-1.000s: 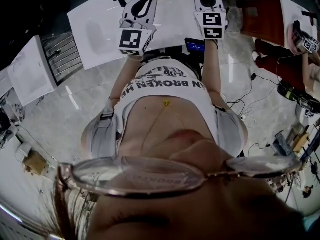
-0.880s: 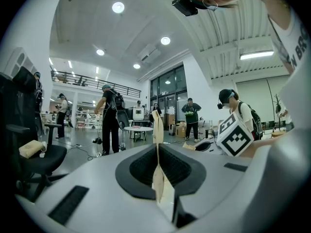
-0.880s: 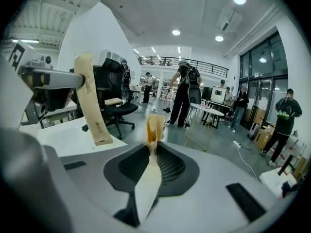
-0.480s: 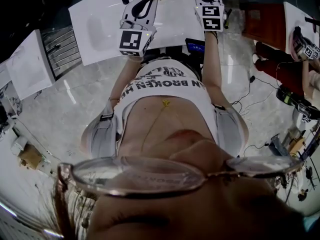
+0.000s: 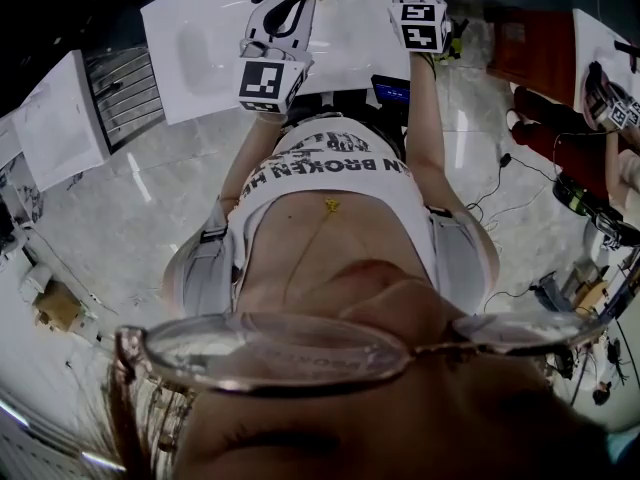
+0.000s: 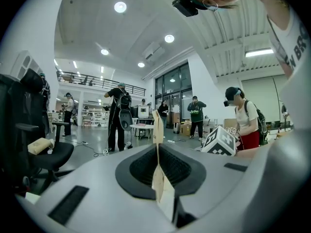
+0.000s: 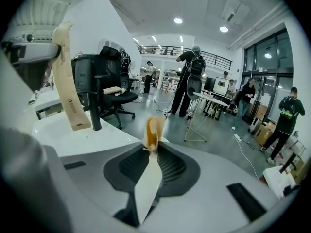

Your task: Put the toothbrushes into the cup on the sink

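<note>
We've got both hands over the white sink. The left gripper has its jaws almost together, pinching a thin beige-wrapped toothbrush edge-on. The right gripper, jaws a little wider, clamps a second toothbrush, its tip poking out past the jaws. A black faucet stands upright on the sink, just beside the left packet. Beyond it are a black office chair, a small table and standing people. We can't make out the cup.

head cam steeply down, cams tight behind left claw, right claw, both facing same hall
</note>
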`<state>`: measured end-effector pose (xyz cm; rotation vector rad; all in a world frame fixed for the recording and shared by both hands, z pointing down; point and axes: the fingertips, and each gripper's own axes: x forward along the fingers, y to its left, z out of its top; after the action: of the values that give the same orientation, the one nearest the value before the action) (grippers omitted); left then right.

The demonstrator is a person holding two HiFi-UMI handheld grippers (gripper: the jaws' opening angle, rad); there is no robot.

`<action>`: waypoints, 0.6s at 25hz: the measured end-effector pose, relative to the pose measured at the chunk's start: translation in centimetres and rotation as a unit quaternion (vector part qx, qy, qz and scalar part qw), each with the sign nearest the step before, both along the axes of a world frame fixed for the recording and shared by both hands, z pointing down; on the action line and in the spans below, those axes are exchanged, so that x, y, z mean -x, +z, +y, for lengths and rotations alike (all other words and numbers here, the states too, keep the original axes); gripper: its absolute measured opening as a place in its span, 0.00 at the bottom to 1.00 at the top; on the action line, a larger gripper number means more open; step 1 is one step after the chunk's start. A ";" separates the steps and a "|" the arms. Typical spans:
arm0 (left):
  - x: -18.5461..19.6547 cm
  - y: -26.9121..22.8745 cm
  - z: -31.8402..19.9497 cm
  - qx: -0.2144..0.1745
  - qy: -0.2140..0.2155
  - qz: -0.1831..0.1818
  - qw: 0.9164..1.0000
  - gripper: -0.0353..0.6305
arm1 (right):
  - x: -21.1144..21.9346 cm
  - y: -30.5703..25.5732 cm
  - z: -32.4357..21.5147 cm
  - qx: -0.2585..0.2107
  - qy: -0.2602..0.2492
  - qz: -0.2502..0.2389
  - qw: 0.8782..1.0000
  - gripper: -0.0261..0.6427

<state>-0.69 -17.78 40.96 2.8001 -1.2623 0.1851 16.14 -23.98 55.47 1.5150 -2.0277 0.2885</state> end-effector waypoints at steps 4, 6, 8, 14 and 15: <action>0.2 0.0 0.2 0.000 -0.001 0.002 1.000 0.09 | 0.0 0.2 0.2 0.006 0.000 -0.009 1.000 0.14; 0.2 0.0 0.2 0.000 -0.001 0.002 1.000 0.09 | -0.1 0.1 0.3 0.006 0.004 -0.017 1.000 0.17; 0.3 0.0 0.3 0.000 0.000 0.002 1.000 0.09 | -0.4 -0.1 0.4 0.000 0.009 -0.024 1.000 0.20; 0.4 -0.1 0.0 0.000 0.002 0.006 1.000 0.09 | -0.5 -1.1 0.7 -0.012 0.014 -0.042 0.999 0.28; 0.4 -0.1 -0.1 0.000 0.003 0.007 1.000 0.09 | -0.5 -1.1 0.7 -0.013 0.014 -0.045 0.999 0.29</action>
<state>-1.05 -17.83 40.88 2.8007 -1.2515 0.1663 16.61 -23.24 54.34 1.5734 -2.0881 0.3480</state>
